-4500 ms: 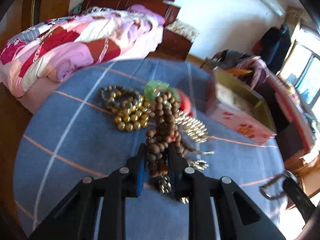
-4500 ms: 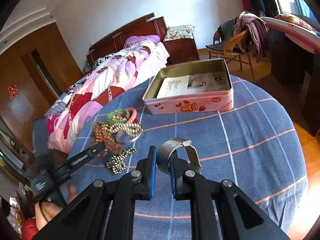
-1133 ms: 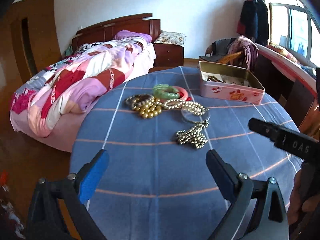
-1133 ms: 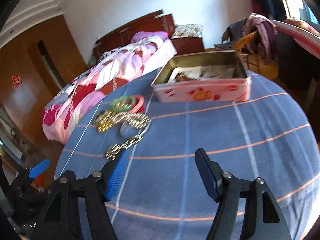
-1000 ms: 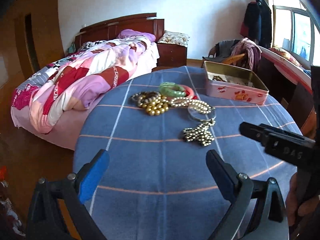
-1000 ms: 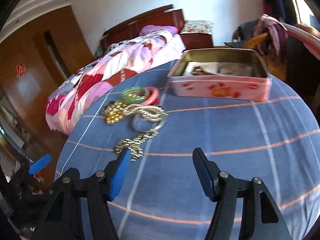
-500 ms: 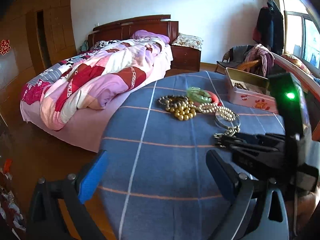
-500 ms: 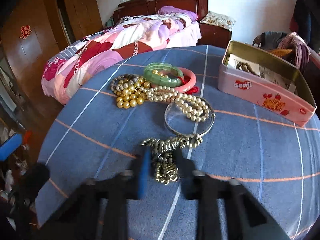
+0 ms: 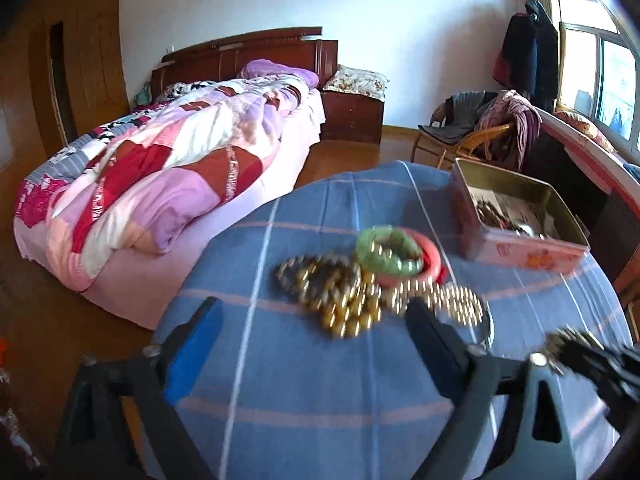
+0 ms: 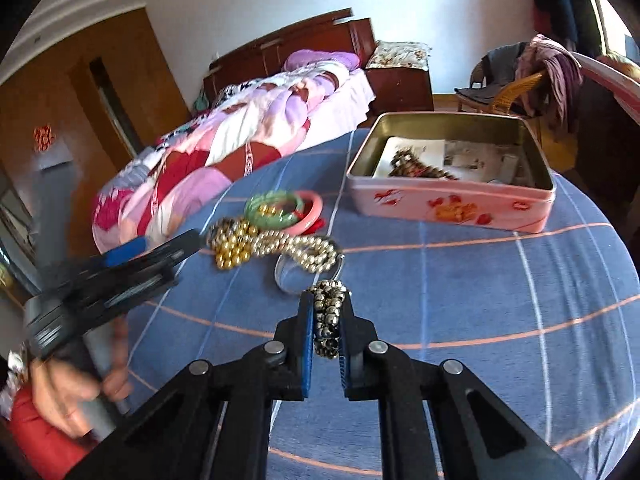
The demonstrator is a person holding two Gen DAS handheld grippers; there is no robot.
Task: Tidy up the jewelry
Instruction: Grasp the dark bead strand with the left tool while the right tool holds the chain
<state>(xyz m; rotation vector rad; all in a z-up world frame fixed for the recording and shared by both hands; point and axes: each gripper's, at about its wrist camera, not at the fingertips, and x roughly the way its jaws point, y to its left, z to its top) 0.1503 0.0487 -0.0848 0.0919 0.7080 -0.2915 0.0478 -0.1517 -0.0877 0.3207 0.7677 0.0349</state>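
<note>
My right gripper (image 10: 326, 310) is shut on a dark metallic bead bracelet (image 10: 328, 320) and holds it just above the blue tablecloth. A pile of jewelry lies beyond it: gold beads (image 10: 232, 246), a pearl string (image 10: 308, 252), a clear bangle (image 10: 292, 274), a green bangle (image 10: 274, 206) and a pink bangle (image 10: 314, 210). The pink tin (image 10: 448, 204) at the back right holds brown beads (image 10: 416, 166). My left gripper (image 9: 316, 332) is open and empty, close in front of the gold beads (image 9: 344, 312).
The round table with the blue cloth (image 10: 500, 300) stands by a bed with a patchwork quilt (image 9: 160, 176). A wicker chair with clothes (image 9: 488, 136) is behind the tin. The left gripper and hand show in the right wrist view (image 10: 120, 272).
My right gripper has closed on the metallic bead bracelet and lifted it slightly. My left gripper has moved forward toward the jewelry pile, still open.
</note>
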